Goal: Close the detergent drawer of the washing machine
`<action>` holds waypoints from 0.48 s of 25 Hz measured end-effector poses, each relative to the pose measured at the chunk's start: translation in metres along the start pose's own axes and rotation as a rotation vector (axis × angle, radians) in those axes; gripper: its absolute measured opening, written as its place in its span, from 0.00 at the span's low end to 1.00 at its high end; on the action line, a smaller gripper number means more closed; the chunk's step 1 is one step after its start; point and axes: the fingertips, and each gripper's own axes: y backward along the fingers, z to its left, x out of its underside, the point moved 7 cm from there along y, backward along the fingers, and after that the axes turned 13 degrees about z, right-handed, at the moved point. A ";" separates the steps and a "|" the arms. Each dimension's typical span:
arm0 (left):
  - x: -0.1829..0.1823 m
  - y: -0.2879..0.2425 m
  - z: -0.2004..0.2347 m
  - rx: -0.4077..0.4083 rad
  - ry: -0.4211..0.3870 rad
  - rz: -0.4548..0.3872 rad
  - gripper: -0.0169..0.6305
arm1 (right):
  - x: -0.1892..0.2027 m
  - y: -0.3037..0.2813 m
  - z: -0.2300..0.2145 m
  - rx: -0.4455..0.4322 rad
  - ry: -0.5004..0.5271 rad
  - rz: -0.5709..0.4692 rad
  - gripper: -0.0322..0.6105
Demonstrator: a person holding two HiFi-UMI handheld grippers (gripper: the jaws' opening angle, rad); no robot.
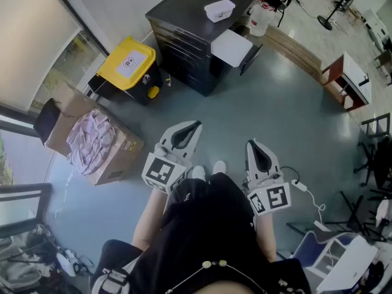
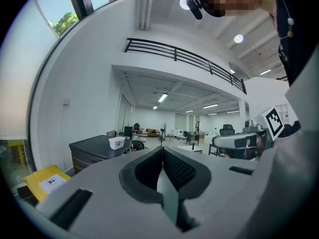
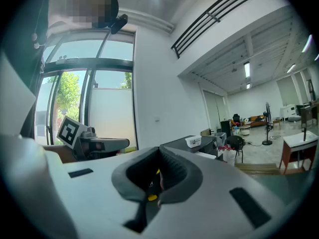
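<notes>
A dark boxy machine [image 1: 190, 38] stands on the floor ahead of me, well beyond both grippers. A white flat part [image 1: 231, 46] juts out at its right corner; it looks like the pulled-out drawer. A small white tub [image 1: 219, 9] sits on the machine's top. My left gripper [image 1: 197, 125] and right gripper [image 1: 252, 143] are held level in front of my body, side by side, pointing toward the machine. Both are shut with nothing between the pads. In the left gripper view the jaws [image 2: 162, 151] meet, with the machine [image 2: 94, 151] at the left. The right gripper view shows its jaws [image 3: 159, 151] closed too.
A yellow-lidded bin [image 1: 127, 60] stands left of the machine. A cardboard box [image 1: 92, 143] with cloth in it is at my left. A low red-and-white table [image 1: 346, 81] sits at the right. A white cable with a plug block [image 1: 306, 192] lies by my right side.
</notes>
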 end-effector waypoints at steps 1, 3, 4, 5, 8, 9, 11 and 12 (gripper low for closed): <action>0.000 0.000 0.000 0.000 -0.001 0.000 0.04 | 0.001 0.000 0.000 -0.001 -0.003 0.001 0.05; 0.000 0.000 -0.001 -0.002 -0.001 -0.004 0.04 | 0.002 0.001 0.001 -0.002 -0.007 0.001 0.05; 0.000 0.001 -0.001 -0.006 0.000 -0.009 0.04 | 0.002 0.001 0.001 -0.003 -0.008 0.001 0.05; 0.000 0.001 0.000 -0.009 0.002 -0.014 0.04 | 0.001 0.001 0.001 -0.003 -0.009 0.001 0.05; 0.000 0.003 0.002 -0.011 0.004 -0.018 0.04 | 0.001 0.000 0.002 -0.001 -0.010 0.004 0.05; 0.001 0.003 0.003 -0.008 0.004 -0.018 0.04 | 0.002 -0.001 0.003 -0.001 -0.011 0.003 0.05; 0.002 0.005 0.003 0.008 0.002 -0.021 0.04 | 0.003 -0.002 0.004 -0.009 -0.019 0.000 0.05; 0.002 0.006 0.002 0.016 0.001 -0.024 0.04 | 0.003 -0.002 0.005 -0.020 -0.026 -0.005 0.05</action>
